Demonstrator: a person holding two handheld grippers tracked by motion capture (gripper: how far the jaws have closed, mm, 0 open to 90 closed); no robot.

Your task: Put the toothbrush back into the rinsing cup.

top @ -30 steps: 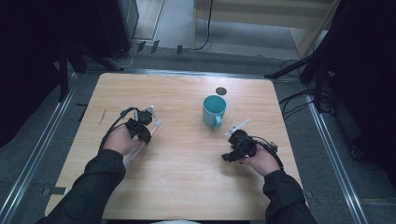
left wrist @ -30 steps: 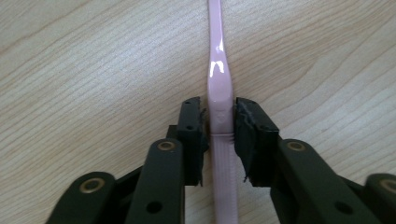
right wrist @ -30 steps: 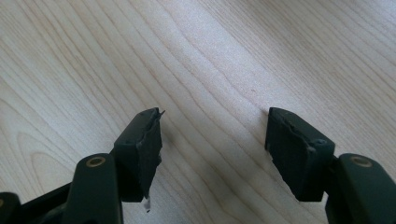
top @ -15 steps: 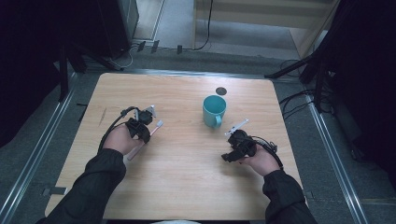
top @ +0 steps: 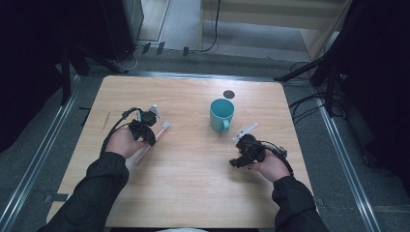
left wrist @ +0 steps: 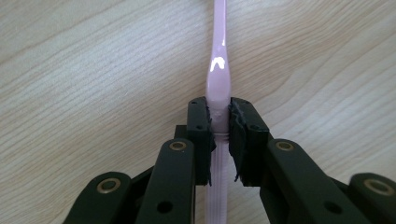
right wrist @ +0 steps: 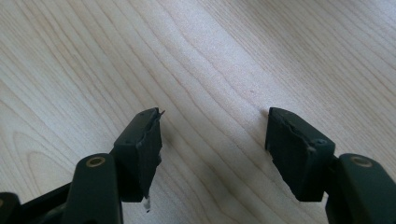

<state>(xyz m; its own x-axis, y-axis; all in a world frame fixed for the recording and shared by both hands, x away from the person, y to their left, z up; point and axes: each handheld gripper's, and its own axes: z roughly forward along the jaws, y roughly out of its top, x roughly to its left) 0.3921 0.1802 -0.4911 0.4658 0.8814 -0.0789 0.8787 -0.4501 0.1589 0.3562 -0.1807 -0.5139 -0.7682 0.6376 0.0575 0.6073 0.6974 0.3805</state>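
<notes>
A pink toothbrush (left wrist: 218, 70) lies on the wooden table (top: 193, 183), left of the middle, its head (top: 165, 126) pointing toward a teal mug (top: 221, 114). My left gripper (left wrist: 219, 114) has just been closing and is now shut on the toothbrush handle, both pads pressing its sides low over the wood. In the high view the left gripper (top: 144, 129) sits over the handle's middle. My right gripper (right wrist: 215, 128) is open over bare wood with nothing between its jaws; it rests in the person's hand right of and below the mug (top: 245, 151).
A small dark disc (top: 228, 94) lies on the table behind the mug. Cables trail from both grippers. Metal rails run along the floor on both sides of the table, and dark stands and cables crowd the floor at the right.
</notes>
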